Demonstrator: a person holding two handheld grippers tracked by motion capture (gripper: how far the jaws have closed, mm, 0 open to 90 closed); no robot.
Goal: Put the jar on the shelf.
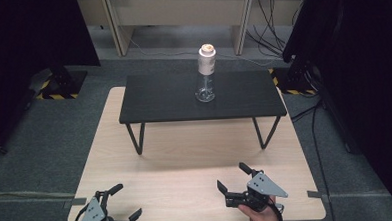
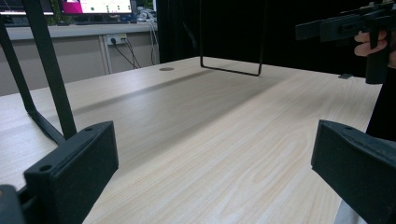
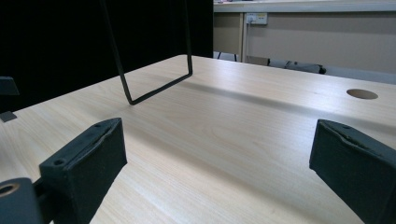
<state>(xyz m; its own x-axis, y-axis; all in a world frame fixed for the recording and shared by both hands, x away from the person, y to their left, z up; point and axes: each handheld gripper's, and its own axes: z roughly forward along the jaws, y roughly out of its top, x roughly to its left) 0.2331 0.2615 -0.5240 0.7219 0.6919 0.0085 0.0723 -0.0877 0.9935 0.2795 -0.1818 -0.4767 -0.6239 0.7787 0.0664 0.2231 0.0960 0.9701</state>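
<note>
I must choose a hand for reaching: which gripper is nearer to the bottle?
Right. The right gripper sits almost straight in front of the bottle; the left gripper is farther off to the left.

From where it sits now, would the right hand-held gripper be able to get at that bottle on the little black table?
Probably yes. The right hand-held gripper is open near the table's front edge, and the bottle stands alone on the black raised table with nothing in between, though it must lift and travel forward.

One bottle (image 1: 207,72), one black riser (image 1: 168,99), one table (image 1: 187,181). Two grippers, left gripper (image 1: 122,203) and right gripper (image 1: 233,177). Maybe two wall sockets, hard to tell.
</note>
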